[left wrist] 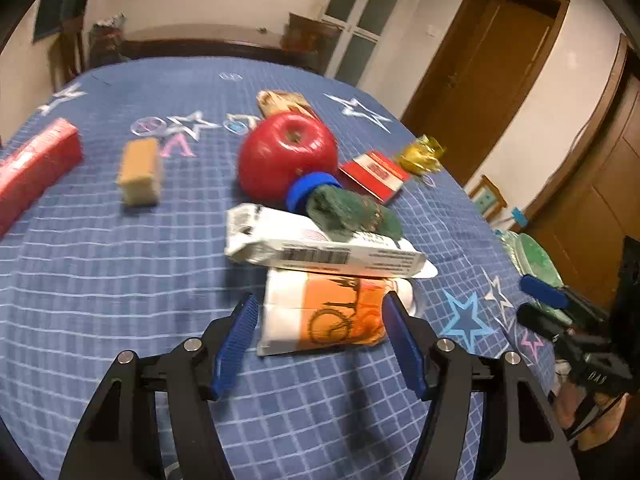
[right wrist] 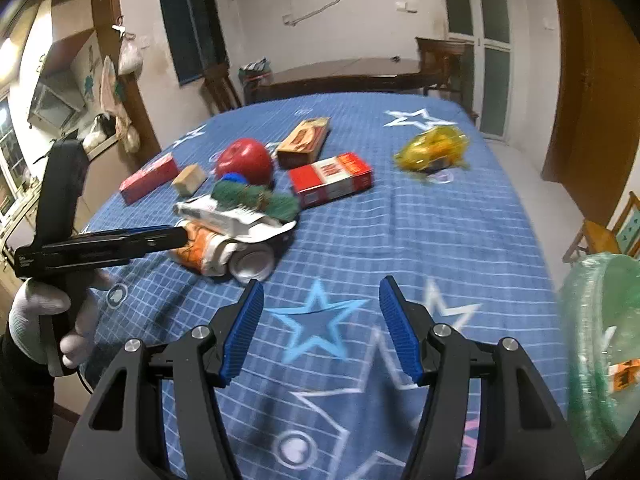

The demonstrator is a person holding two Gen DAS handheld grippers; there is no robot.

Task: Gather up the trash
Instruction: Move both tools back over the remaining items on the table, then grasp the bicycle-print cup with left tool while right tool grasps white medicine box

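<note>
Meanwhile, both hand-held grippers gape: left (left wrist: 320, 316) straddling orange packet (left wrist: 332, 312), right (right wrist: 320, 320) over bare cloth (right wrist: 440, 220).

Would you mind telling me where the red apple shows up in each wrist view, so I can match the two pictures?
Left wrist view: the red apple sits just above centre, behind the blue cap and the green scrubber.
Right wrist view: the red apple is smaller, upper left of centre, beyond the same green scrubber.
Shared landmark: the red and white box, lying right of the apple in both.
</note>
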